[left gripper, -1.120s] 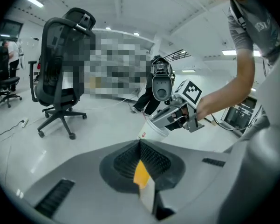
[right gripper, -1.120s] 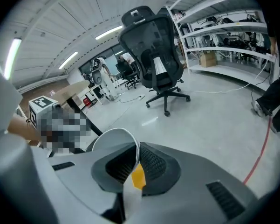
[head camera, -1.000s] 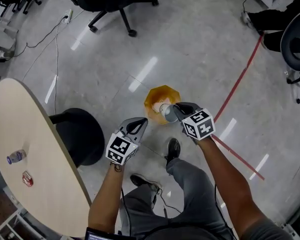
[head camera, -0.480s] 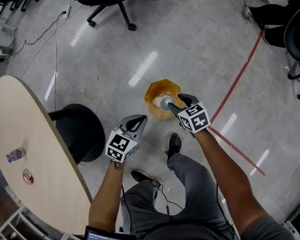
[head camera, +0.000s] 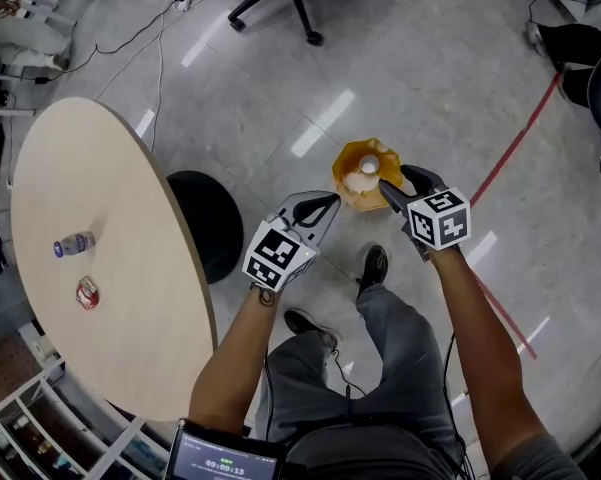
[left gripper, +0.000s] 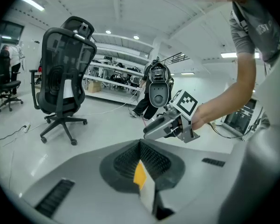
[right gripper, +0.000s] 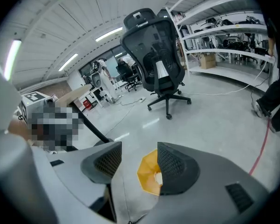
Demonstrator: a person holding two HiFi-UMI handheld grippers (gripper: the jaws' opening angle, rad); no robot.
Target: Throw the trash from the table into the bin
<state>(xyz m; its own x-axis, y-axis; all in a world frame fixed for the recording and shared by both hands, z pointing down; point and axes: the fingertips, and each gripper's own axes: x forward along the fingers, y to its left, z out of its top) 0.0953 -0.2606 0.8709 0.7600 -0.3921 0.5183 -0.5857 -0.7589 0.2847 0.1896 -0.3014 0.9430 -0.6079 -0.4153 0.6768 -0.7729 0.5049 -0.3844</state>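
Right gripper [head camera: 395,179] ribbed jaws opening, empty, over octagonal orange bin [head camera: 345,184]; left gripper [head camera: 326,205] jaws pinched together, empty; smooth oval table [head camera: 130,218] at nine o'clock

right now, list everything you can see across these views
table: one, beige, oval, left of the person
bottle: one, small, pale, on the table
small item: one, red and white, on the table near the bottle
bin: one, orange, on the floor, white trash inside
office chair: one, black, beyond the bin
floor line: one, red, right of the bin
left gripper: grey, jaws together, empty
right gripper: grey, jaws opening, nothing between them, by the bin
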